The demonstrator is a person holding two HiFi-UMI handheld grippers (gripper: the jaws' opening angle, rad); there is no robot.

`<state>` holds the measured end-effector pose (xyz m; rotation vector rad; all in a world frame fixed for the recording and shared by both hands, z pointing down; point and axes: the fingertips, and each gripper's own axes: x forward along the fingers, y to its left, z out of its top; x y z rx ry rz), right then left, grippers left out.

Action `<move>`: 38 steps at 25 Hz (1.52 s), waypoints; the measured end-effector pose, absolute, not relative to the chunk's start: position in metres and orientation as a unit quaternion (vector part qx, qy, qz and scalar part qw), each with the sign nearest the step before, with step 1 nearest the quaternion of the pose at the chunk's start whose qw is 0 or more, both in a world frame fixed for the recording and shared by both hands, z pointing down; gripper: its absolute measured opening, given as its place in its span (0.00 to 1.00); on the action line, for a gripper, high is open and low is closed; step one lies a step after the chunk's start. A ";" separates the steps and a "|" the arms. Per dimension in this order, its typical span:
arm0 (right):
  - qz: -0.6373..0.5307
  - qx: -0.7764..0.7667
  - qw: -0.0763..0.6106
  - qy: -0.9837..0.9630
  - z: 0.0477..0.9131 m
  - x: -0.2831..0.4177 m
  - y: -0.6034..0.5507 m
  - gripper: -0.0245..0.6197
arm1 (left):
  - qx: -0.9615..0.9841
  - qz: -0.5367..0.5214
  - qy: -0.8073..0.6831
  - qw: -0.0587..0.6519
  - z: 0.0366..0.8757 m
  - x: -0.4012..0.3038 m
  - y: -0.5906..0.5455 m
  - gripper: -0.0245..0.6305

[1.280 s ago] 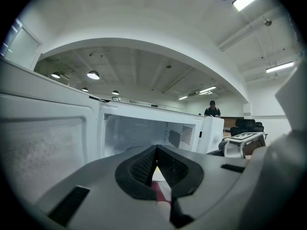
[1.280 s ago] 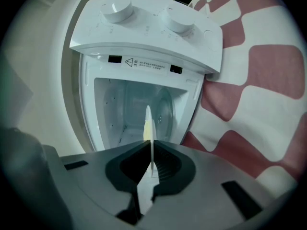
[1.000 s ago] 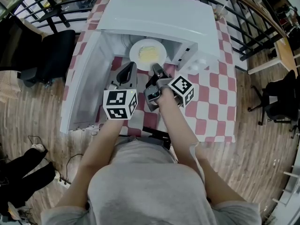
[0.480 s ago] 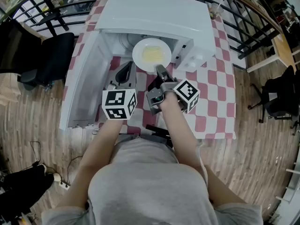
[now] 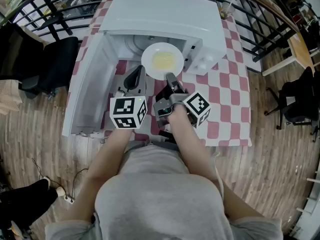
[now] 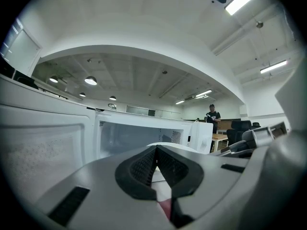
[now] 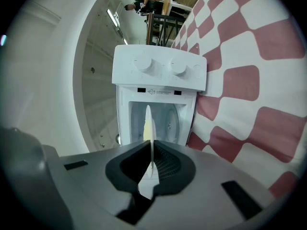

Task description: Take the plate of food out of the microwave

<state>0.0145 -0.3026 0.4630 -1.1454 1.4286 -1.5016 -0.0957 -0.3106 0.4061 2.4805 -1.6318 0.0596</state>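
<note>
A white plate [image 5: 162, 60] with yellow food sits at the open mouth of the white microwave [image 5: 165, 14], partly out over the front. My right gripper [image 5: 169, 76] is shut on the plate's near rim. In the right gripper view the plate [image 7: 147, 123] shows edge-on, pinched between the dark pads of the gripper [image 7: 152, 158], with the microwave [image 7: 159, 75] behind it. My left gripper [image 5: 136, 74] hovers just left of the plate, shut and empty. In the left gripper view its pads meet at the gripper [image 6: 156, 158], facing the microwave cavity [image 6: 129, 138].
The microwave door [image 5: 87, 84] hangs open to the left. A red-and-white checked tablecloth [image 5: 225, 99] covers the table to the right. A black chair [image 5: 55, 59] stands at the left, and dark railings run behind the table.
The plate has come forward out of the microwave cavity toward me, held by the right gripper. The left gripper has stayed beside it.
</note>
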 end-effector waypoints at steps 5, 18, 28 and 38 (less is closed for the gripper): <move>-0.577 -0.449 0.394 0.556 0.460 0.008 -0.296 0.09 | 0.831 0.017 -0.550 0.084 0.406 -0.099 -0.307 0.04; -0.551 -0.450 0.406 0.573 0.457 0.009 -0.294 0.09 | 0.828 0.006 -0.554 0.082 0.407 -0.102 -0.295 0.04; -0.555 -0.443 0.391 0.586 0.461 0.002 -0.294 0.09 | 0.825 -0.004 -0.560 0.079 0.407 -0.103 -0.295 0.04; -0.558 -0.439 0.390 0.586 0.461 -0.001 -0.292 0.09 | 0.824 -0.004 -0.561 0.081 0.408 -0.104 -0.294 0.04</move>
